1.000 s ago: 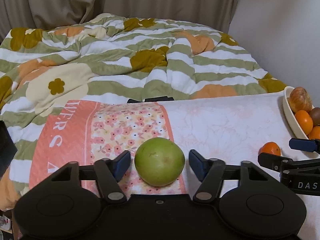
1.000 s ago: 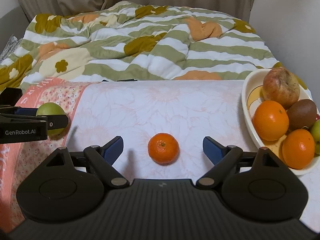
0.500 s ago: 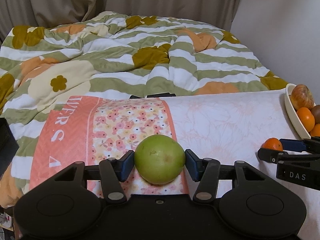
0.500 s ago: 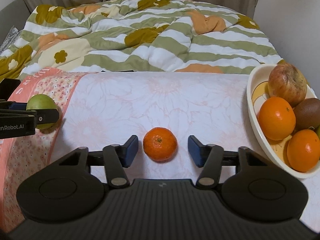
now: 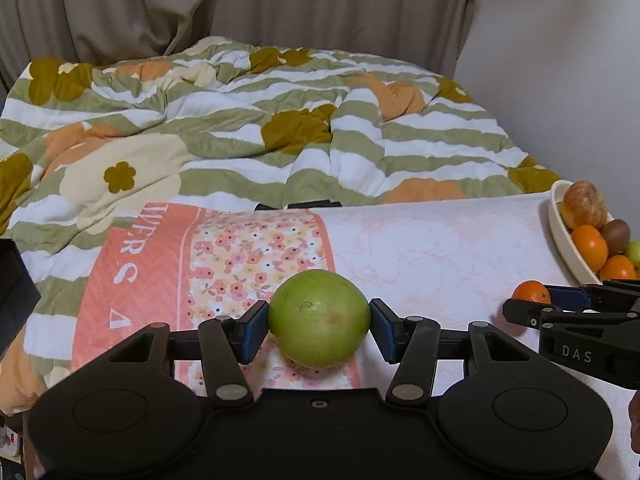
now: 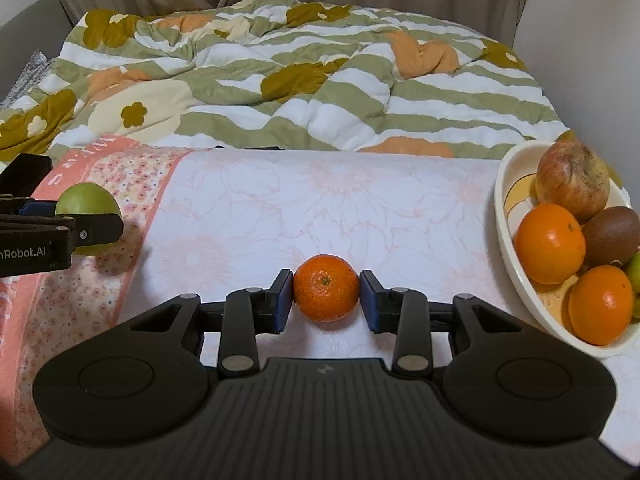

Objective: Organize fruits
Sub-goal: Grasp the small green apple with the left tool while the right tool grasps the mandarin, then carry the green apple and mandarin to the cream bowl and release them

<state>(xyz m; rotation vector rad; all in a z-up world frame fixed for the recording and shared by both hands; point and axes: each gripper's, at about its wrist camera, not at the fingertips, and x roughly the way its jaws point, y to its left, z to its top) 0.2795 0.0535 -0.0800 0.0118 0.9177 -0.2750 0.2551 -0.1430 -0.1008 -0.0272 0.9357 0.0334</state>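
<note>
My left gripper (image 5: 319, 330) is shut on a green apple (image 5: 319, 317) that rests on the floral pink part of the cloth. My right gripper (image 6: 326, 300) is shut on a small mandarin (image 6: 326, 287) on the white part of the cloth. Each gripper shows in the other view: the left one with the green apple (image 6: 88, 216) at the left edge, the right one with the mandarin (image 5: 531, 293) at the right edge. A cream fruit bowl (image 6: 516, 264) stands at the right with a reddish apple (image 6: 572, 176), two oranges (image 6: 550, 244) and a kiwi (image 6: 610, 236).
The cloth-covered surface (image 6: 320, 208) lies in front of a bed with a striped flowered quilt (image 6: 300, 80). A curtain and a wall stand behind. The bowl (image 5: 564, 236) sits at the surface's right end.
Both grippers closed from open. The left jaws now press the green apple and the right jaws press the mandarin. Both cameras tilted up slightly.
</note>
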